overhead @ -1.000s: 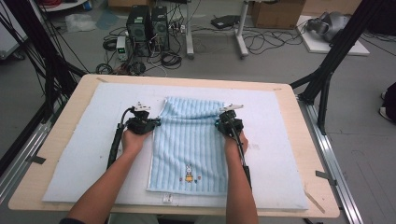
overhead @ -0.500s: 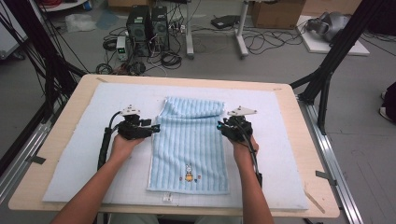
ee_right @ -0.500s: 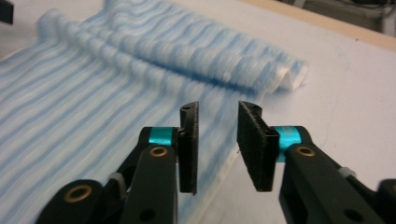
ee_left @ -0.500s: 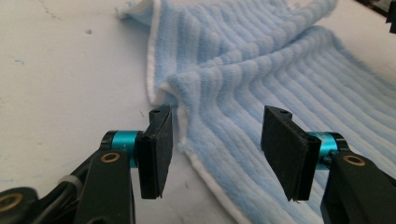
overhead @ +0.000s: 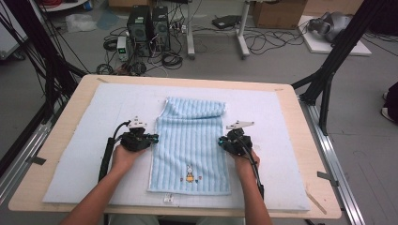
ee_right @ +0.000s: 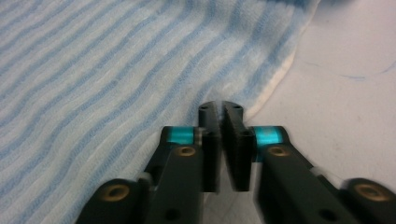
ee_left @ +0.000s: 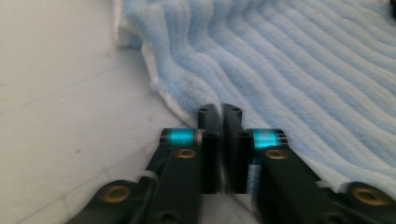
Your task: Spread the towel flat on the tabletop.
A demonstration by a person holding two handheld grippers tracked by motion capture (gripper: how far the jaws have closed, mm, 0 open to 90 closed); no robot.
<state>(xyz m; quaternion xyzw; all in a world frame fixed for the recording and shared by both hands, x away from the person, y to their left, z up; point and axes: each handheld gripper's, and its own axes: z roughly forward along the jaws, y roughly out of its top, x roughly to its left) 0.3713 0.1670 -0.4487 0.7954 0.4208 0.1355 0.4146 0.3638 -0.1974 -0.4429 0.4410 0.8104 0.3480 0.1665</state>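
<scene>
Where cables litter floor, padded table

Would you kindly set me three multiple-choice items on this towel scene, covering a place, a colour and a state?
1. Where does the towel lie?
A. between the two tools
B. left of both tools
C. on the floor

2. What colour is the towel?
A. red
B. light blue, striped
C. black

3. How does the towel's far end lie?
A. flat
B. folded over
C. hanging off the table

Answers:
1 A: the left tool is at its left edge and the right tool at its right edge.
2 B: pale blue ribs show in both gripper views.
3 B: the high view shows a doubled band at the far end.
</scene>
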